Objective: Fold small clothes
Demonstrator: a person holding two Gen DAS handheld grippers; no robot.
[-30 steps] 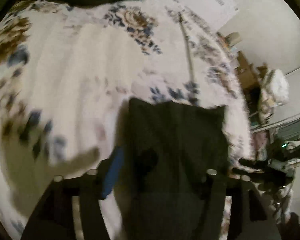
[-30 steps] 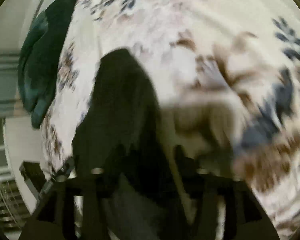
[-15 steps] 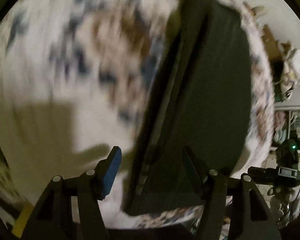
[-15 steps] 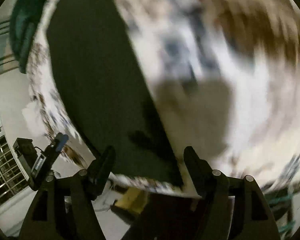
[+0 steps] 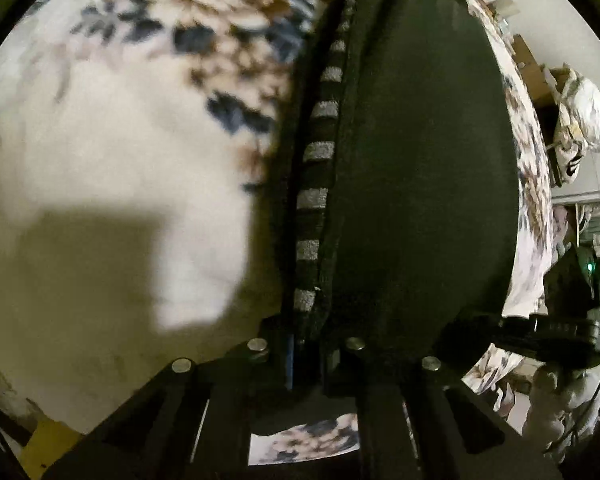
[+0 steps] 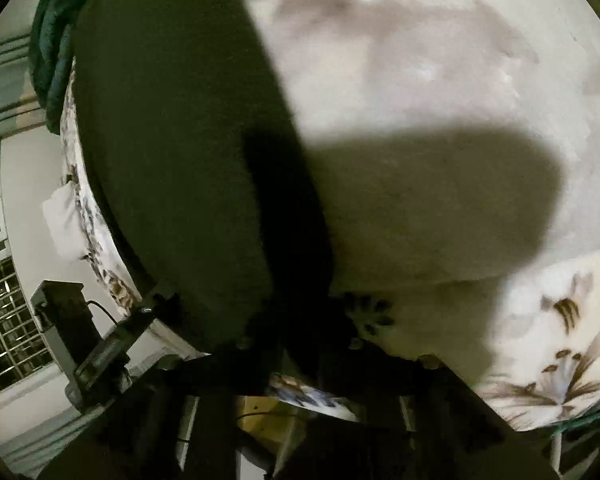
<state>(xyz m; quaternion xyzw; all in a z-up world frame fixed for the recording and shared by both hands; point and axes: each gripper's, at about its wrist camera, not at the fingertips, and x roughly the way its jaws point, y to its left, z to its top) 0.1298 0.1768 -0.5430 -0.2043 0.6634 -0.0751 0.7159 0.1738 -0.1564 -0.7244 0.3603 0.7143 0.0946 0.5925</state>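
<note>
1. My left gripper has its fingers drawn close together, pinching the near edge of the dark garment just where a grey-and-black striped band runs along it.
2. From that pinch the garment stretches straight ahead and to the right of my left fingers, lying flat on the floral blanket.
3. The striped band sits directly ahead of the left fingertips, running away from me along the garment's left border.
4. To the left of my left gripper, the blanket is bare, with a broad shadow across it.
5. My right gripper is also narrowed onto cloth: the dark garment comes right down between its fingers, though the spot is deep in shadow.
6. In the right wrist view, the garment spreads ahead and to the left of my right fingers, while the pale blanket lies ahead and to the right.
7. Far ahead on the left of the right gripper, a green cloth sits beyond the garment's far corner.
</note>
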